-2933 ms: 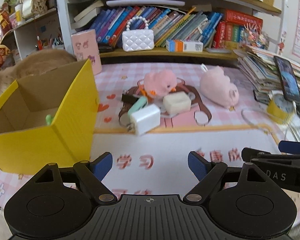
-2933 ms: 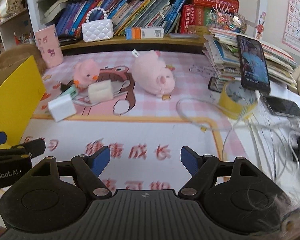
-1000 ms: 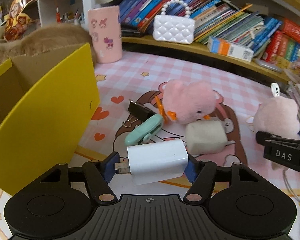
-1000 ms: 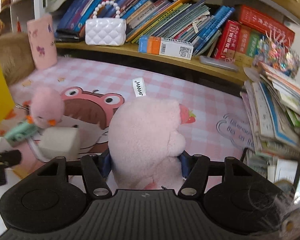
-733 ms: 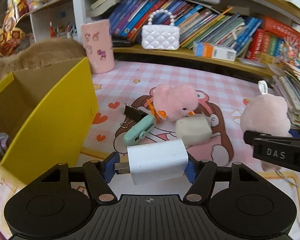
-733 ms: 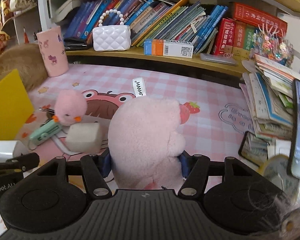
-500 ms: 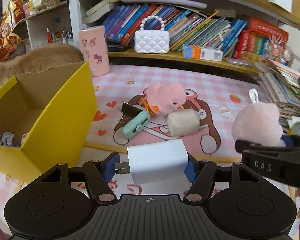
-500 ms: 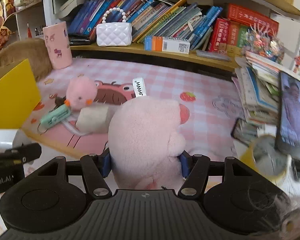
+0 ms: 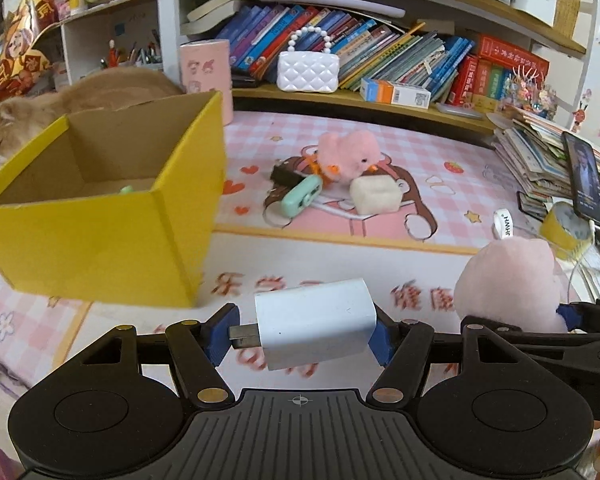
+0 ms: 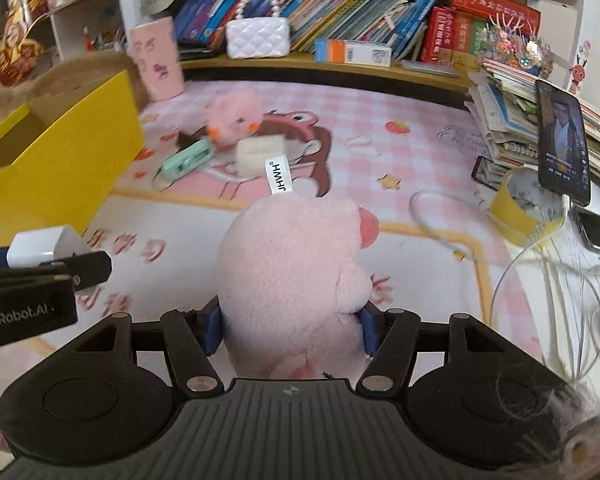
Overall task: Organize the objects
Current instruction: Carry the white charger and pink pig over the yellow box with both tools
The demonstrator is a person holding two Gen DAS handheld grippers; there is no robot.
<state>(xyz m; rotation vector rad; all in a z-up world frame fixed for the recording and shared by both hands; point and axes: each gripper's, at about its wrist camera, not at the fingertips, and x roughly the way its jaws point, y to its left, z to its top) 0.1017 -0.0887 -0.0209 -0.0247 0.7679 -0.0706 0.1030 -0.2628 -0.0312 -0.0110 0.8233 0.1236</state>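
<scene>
My left gripper (image 9: 300, 336) is shut on a white USB charger (image 9: 314, 322) and holds it above the mat, to the right of the open yellow box (image 9: 100, 216). My right gripper (image 10: 290, 330) is shut on a pink plush pig (image 10: 292, 276), also raised; the pig also shows in the left wrist view (image 9: 508, 284). On the mat lie a small pink plush chick (image 9: 346, 154), a mint green clip (image 9: 302, 200), a cream block (image 9: 376, 198) and a black binder clip (image 9: 286, 174). A small green item (image 9: 126, 189) lies inside the box.
A bookshelf (image 9: 380, 96) with a white quilted purse (image 9: 308, 70) and a pink cup (image 9: 206, 74) runs along the back. A book stack (image 10: 516, 128), propped phone (image 10: 562, 140), yellow tape roll (image 10: 520, 208) and white cables (image 10: 540, 264) are at right. An orange cat (image 9: 4, 124) lies behind the box.
Both grippers have pulled back and up from the mat with their objects held. The left one with the charger has moved left toward the yellow box.
</scene>
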